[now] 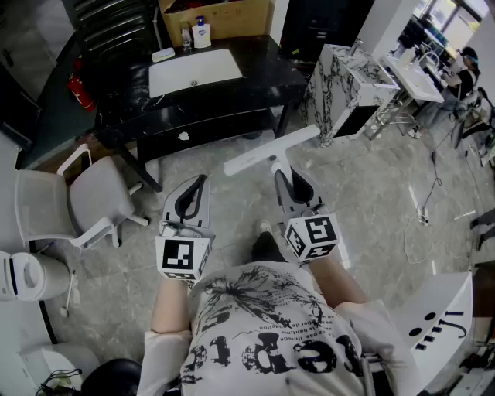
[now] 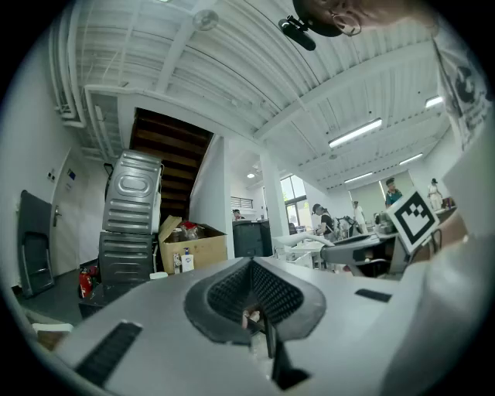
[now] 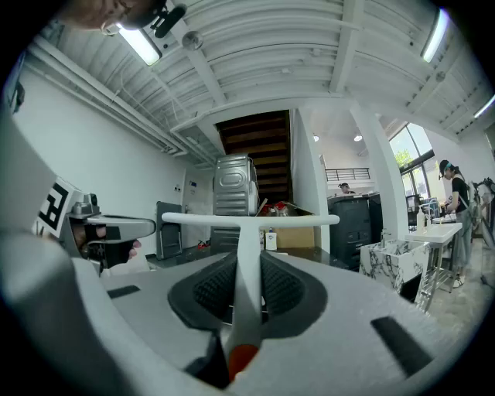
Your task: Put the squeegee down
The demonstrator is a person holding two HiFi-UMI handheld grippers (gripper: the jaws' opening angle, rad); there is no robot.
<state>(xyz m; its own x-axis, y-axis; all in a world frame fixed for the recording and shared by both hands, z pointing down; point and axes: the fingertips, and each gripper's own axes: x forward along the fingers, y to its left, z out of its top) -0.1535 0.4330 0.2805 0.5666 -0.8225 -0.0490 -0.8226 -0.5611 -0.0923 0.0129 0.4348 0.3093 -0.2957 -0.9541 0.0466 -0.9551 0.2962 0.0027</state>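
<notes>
A white T-shaped squeegee (image 1: 271, 152) is held over the tiled floor, its blade crosswise and its handle running back into my right gripper (image 1: 283, 175). That gripper is shut on the handle. In the right gripper view the squeegee (image 3: 248, 232) stands upright between the dark pads (image 3: 282, 288), blade level on top, with an orange tip at the handle's near end. My left gripper (image 1: 199, 182) is beside it on the left, level, shut with nothing in it. In the left gripper view the left gripper (image 2: 252, 267) has its jaws meeting at the tips.
Ahead stands a black counter (image 1: 263, 81) with a white sink (image 1: 193, 71), bottles and a cardboard box (image 1: 220, 15) behind it. A marble cabinet (image 1: 348, 85) is at the right, and a white chair (image 1: 97, 197) at the left. A cable (image 1: 424, 203) lies on the floor.
</notes>
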